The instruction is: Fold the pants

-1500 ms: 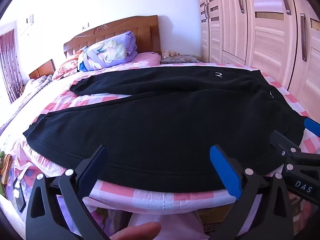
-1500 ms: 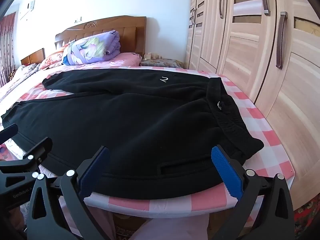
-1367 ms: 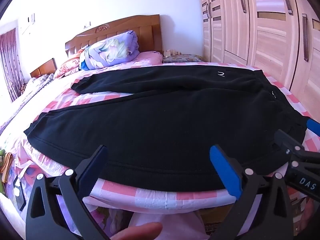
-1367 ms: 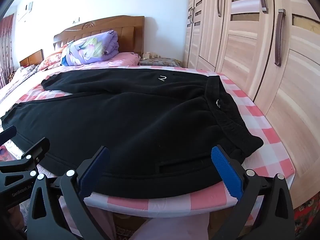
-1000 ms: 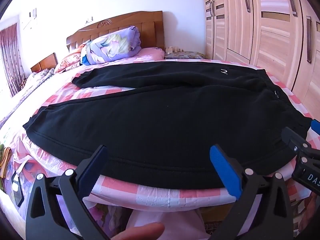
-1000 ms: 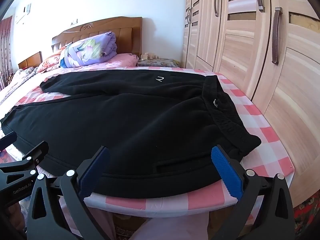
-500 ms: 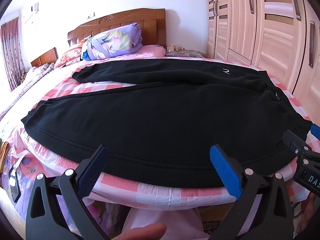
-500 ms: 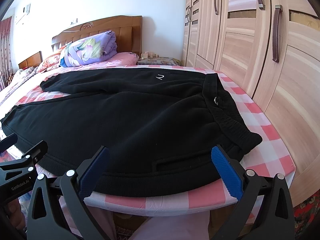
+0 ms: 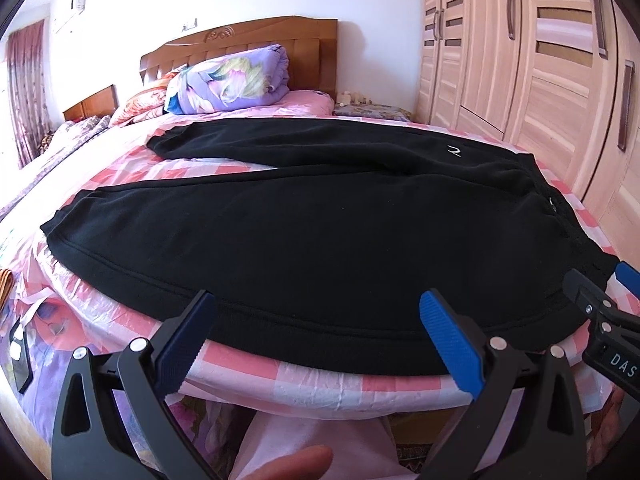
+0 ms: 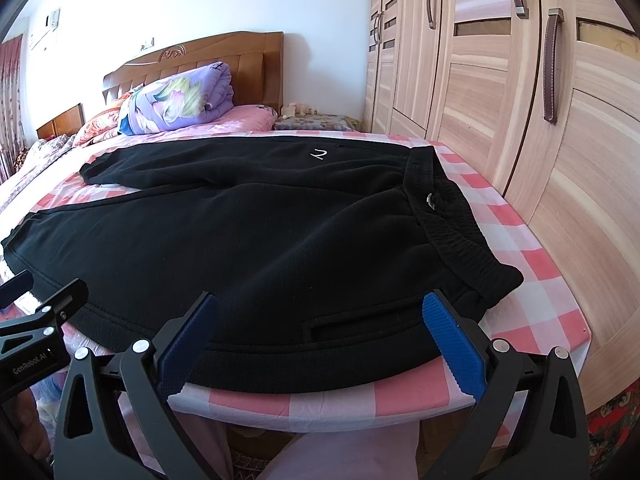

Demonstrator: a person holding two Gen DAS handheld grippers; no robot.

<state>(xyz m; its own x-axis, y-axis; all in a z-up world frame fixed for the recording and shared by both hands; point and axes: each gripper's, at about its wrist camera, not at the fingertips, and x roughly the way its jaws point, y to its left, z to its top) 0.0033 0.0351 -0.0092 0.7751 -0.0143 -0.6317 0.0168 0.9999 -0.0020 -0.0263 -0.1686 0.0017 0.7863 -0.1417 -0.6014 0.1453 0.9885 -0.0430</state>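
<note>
Black pants (image 9: pixel 312 232) lie spread flat across the bed, legs to the left, waistband (image 10: pixel 452 216) to the right; they also show in the right wrist view (image 10: pixel 260 240). My left gripper (image 9: pixel 320 320) is open and empty, just in front of the near leg's hem seam at the bed edge. My right gripper (image 10: pixel 320 320) is open and empty, in front of the near hip with its pocket slit (image 10: pixel 360 326). Each gripper shows at the side of the other's view.
The bed has a pink checked sheet (image 10: pixel 532 280) and a wooden headboard (image 9: pixel 248 36). A folded purple quilt (image 9: pixel 228 80) lies by the headboard. A tall wooden wardrobe (image 10: pixel 520 120) stands close along the right side.
Both grippers have risen a little and tilted, so the pants sit lower and look flatter in view. Both stay open. The pants have not moved.
</note>
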